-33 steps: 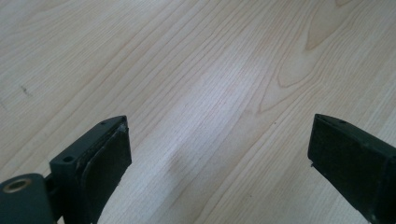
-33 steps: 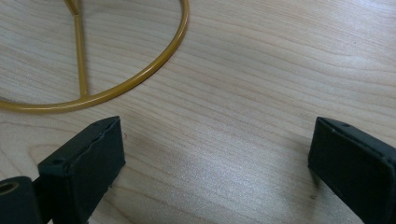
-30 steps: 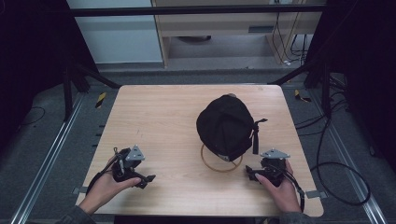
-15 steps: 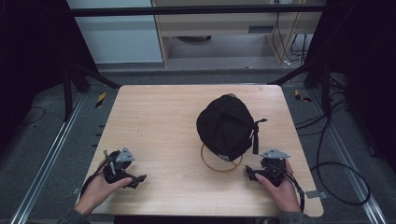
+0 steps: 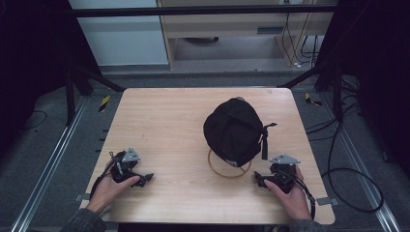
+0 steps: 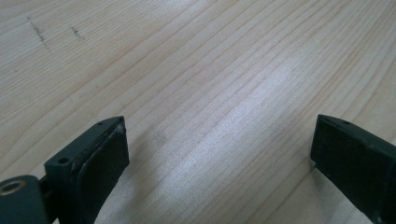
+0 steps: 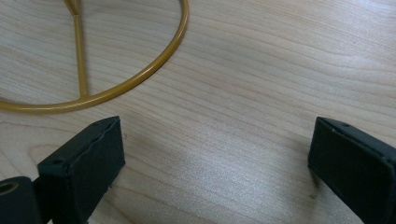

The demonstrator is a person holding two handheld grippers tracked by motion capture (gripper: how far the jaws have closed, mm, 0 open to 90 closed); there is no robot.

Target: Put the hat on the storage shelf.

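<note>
A black cap (image 5: pixel 235 130) sits on a stand with a gold wire ring base (image 5: pixel 229 169) near the middle right of the wooden table (image 5: pixel 169 121). My left gripper (image 5: pixel 144 180) rests at the table's front left, held by a hand, open over bare wood (image 6: pixel 219 140). My right gripper (image 5: pixel 258 181) lies at the front right, just right of the ring base. It is open, and its view shows the gold ring base (image 7: pixel 140 74) a little ahead of its left jaw. Nothing lies between either pair of jaws.
A black strap (image 5: pixel 265 140) hangs from the cap's right side. Black cables (image 5: pixel 348 179) trail on the floor to the right of the table. Metal rails (image 5: pixel 43 169) run along both sides, and a cabinet (image 5: pixel 232 29) stands beyond the far edge.
My left gripper has moved toward the front left edge of the table. The right gripper and the cap have stayed in place.
</note>
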